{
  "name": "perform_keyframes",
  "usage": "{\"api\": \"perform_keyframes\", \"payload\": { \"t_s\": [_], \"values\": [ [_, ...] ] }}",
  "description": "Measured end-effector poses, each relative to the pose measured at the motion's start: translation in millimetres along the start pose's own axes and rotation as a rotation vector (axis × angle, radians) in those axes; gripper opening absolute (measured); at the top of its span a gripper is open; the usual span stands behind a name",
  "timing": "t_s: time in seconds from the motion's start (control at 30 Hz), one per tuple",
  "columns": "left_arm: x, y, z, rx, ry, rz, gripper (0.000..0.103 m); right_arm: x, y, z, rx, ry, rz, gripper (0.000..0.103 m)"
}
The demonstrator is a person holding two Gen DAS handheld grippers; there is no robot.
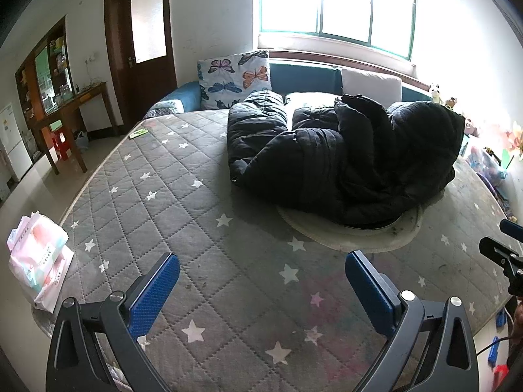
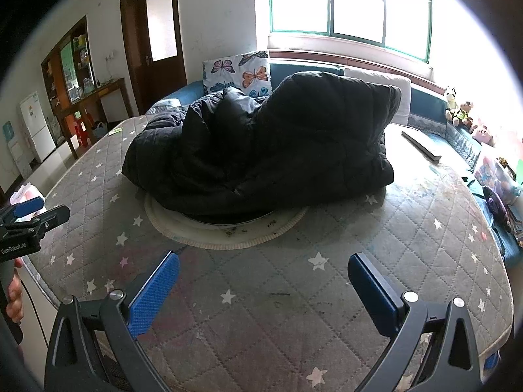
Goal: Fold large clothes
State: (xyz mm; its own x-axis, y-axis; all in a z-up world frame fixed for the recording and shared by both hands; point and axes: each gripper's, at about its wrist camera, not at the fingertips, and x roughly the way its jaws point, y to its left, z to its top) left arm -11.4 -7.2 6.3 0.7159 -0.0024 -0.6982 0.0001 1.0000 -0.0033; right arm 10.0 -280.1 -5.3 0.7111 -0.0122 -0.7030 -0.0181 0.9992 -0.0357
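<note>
A large black quilted down coat (image 1: 343, 156) lies bunched in a heap on the grey star-patterned mattress (image 1: 183, 215), partly over a round white mat (image 1: 353, 238). It also shows in the right wrist view (image 2: 278, 143). My left gripper (image 1: 261, 281) is open and empty, held above the mattress short of the coat. My right gripper (image 2: 263, 281) is open and empty, also short of the coat, above the mattress (image 2: 343, 294) in front of the mat (image 2: 225, 232). Each gripper shows at the edge of the other's view.
A butterfly pillow (image 1: 235, 78) and a white pillow (image 1: 372, 83) lean at the headboard. A pink and white packet (image 1: 36, 261) sits at the mattress's left corner. Soft toys (image 2: 464, 114) line the right side. A flat dark bar (image 2: 421, 145) lies behind the coat.
</note>
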Motion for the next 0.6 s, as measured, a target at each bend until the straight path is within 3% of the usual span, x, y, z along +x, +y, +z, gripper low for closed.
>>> {"api": "perform_keyframes", "payload": {
  "t_s": [0.6],
  "values": [
    [5.5, 1.2, 0.0, 0.003, 0.012, 0.0, 0.103, 0.4, 0.4, -1.0, -0.004, -0.002, 0.003, 0.103]
  ]
}}
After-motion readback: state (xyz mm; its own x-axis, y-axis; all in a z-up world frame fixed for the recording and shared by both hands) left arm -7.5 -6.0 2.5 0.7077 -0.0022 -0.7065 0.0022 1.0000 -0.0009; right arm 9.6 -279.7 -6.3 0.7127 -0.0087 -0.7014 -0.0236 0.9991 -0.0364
